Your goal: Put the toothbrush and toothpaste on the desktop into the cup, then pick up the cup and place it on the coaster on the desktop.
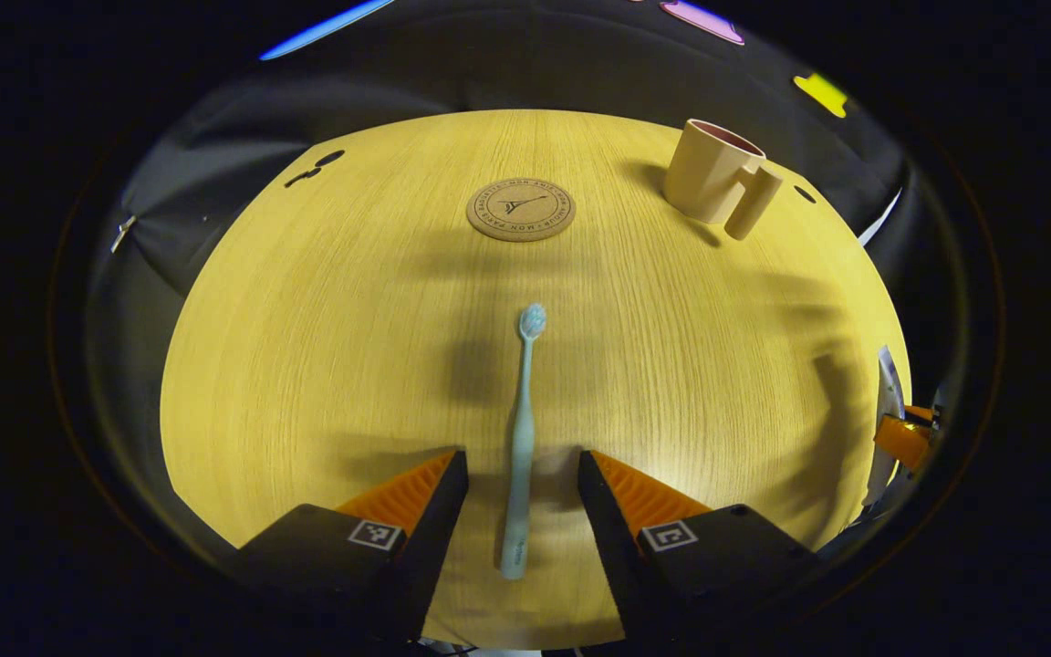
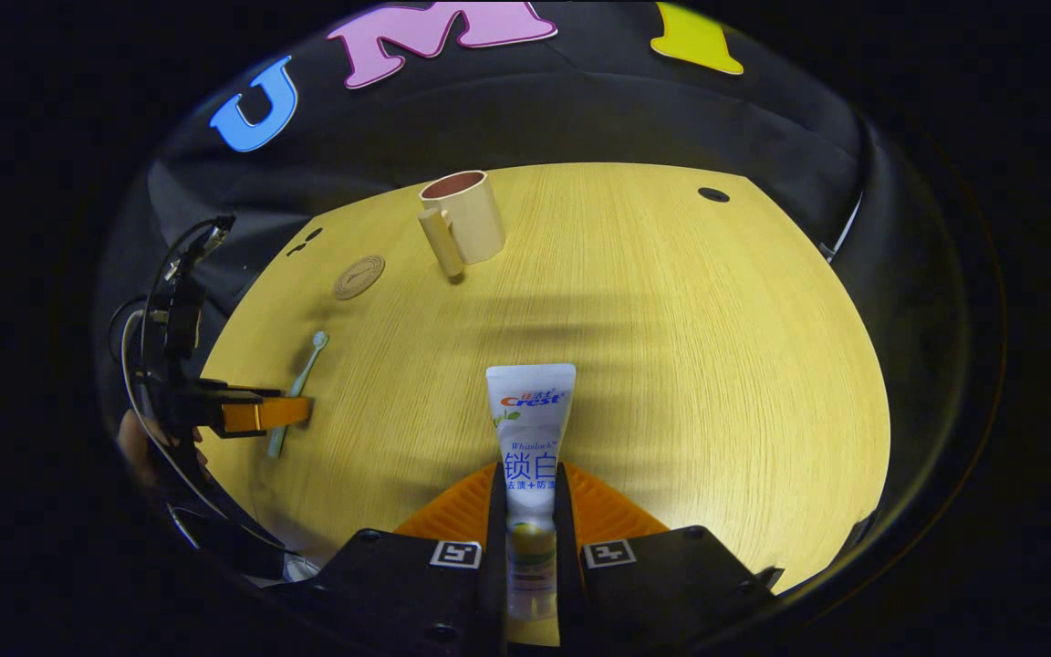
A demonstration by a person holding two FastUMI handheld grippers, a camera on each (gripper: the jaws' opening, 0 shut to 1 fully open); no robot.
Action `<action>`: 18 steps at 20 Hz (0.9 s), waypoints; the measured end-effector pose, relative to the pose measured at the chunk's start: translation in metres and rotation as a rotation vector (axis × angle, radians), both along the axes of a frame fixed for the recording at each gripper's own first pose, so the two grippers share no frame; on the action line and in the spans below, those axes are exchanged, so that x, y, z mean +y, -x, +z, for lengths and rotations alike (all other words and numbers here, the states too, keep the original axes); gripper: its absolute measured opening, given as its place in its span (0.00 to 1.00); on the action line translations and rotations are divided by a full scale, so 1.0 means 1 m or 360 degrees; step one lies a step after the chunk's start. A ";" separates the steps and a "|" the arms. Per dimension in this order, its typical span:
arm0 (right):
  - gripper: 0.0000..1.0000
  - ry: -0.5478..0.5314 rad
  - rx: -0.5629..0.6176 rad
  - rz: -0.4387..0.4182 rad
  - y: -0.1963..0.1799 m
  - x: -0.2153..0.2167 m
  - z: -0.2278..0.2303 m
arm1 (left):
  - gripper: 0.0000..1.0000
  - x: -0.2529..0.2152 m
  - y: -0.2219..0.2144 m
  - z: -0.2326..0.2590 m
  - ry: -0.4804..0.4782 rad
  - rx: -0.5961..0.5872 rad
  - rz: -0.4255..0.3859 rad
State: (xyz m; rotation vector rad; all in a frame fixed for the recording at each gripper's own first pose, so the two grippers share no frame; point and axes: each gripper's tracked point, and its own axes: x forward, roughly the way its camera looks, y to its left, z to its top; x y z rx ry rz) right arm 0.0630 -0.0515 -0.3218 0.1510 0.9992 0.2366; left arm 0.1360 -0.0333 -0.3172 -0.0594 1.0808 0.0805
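So the toothbrush (image 1: 522,429) is lying flat on the tabletop (image 1: 306,365), dead centre in the lower half of the left gripper view, bristle end pointing up toward the coaster (image 1: 520,209). The left gripper (image 1: 523,474) is wide open, one finger on either side of the handle and neither touching it. The toothpaste (image 2: 530,456) sits bottom centre of the right gripper view, and the right gripper (image 2: 530,511) looks clamped on its lower part, both fingers pressed against the sides. The cup (image 2: 463,219) stands upright near the top of that view, handle facing the camera, coaster off to its left.

What could go sideways, I reckon:
- the brush handle is thin and flat on the wood, so the fingers could close over it and just skate it along or roll it out instead of pinching it
- the tube is soft and held near one end, so it may droop or slip when tipped over the cup
- the cup looks light, and a long tube or brush knocking its rim could tip it
- both go into the same cup, so the two hands could crowd each other

Hard to tell: the tube's cap end is buried between the fingers, and whether the tube is lifted or resting on the tabletop I can't say. Inside of the cup is barely visible.
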 end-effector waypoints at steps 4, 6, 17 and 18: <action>0.26 -0.0018 0.0021 0.0082 0.003 0.005 -0.003 | 0.68 -0.002 0.002 0.000 -0.0009 0.0097 -0.0126; 0.26 -0.0012 0.0031 0.0123 0.006 0.008 -0.003 | 0.54 -0.003 0.001 -0.002 -0.0009 0.0125 -0.0171; 0.26 -0.0004 -0.0075 0.0097 -0.001 0.020 0.026 | 0.07 0.000 0.000 0.001 0.0026 0.0114 -0.0170; 0.25 -0.0007 -0.0089 0.0087 -0.005 0.021 0.030 | 0.07 0.000 0.001 0.001 0.0027 0.0101 -0.0169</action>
